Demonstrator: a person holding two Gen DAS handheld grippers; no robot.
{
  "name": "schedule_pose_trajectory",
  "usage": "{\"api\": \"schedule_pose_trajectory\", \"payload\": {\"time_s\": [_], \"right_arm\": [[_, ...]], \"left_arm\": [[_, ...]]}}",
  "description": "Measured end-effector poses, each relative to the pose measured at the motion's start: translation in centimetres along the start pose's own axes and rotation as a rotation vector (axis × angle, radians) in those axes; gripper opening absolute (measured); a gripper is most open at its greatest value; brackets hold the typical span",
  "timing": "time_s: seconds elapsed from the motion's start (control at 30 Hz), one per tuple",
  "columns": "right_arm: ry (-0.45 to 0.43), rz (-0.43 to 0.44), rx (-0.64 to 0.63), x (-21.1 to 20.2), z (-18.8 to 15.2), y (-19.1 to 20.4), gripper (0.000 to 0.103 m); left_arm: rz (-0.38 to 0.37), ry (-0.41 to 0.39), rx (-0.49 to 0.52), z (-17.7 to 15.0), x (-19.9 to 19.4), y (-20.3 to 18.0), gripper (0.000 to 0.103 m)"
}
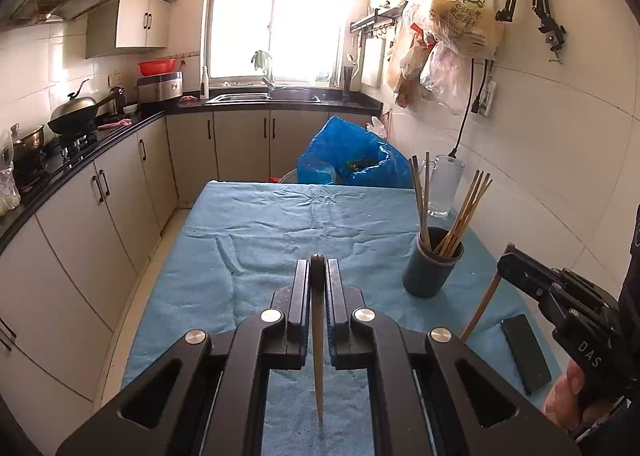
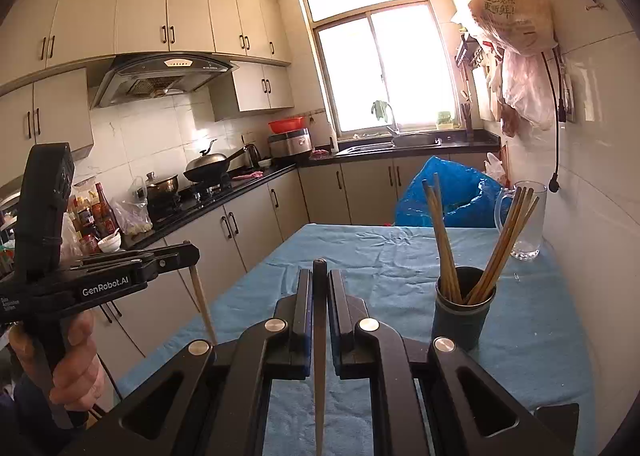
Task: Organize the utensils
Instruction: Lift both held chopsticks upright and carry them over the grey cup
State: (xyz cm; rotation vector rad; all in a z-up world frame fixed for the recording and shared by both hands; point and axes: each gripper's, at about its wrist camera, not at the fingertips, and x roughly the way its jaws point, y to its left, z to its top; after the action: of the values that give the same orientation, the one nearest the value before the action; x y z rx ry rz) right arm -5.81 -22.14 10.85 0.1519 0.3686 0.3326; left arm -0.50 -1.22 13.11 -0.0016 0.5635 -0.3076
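My left gripper (image 1: 318, 268) is clamped on one chopstick (image 1: 318, 356); my right gripper (image 2: 320, 276) is clamped on a second chopstick (image 2: 320, 368); the utensil cup (image 1: 430, 274) stands near the table's (image 1: 260, 223) right edge, holding more chopsticks (image 1: 466, 211); a phone (image 1: 526, 352) lies nearer that edge.

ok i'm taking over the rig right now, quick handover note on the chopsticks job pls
Left gripper: shut on one chopstick, tip hanging down.
Right gripper: shut on another chopstick, same way.
Dark cup stands at the right of the blue cloth and already holds several chopsticks; glass mug behind it, phone nearer.
Left to do: drop both held chopsticks into the cup. No loose ones visible on the cloth.
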Motion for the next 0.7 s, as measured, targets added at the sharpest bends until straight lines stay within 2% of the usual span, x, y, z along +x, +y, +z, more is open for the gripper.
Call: {"api": "schedule_pose_trajectory", "payload": {"time_s": [0.7], "right_arm": [[-0.074, -0.059, -0.011, -1.6, 1.6, -0.7, 0.008]], "left_arm": [[-0.026, -0.002, 0.022, 1.3, 0.0, -1.1, 0.007]]}}
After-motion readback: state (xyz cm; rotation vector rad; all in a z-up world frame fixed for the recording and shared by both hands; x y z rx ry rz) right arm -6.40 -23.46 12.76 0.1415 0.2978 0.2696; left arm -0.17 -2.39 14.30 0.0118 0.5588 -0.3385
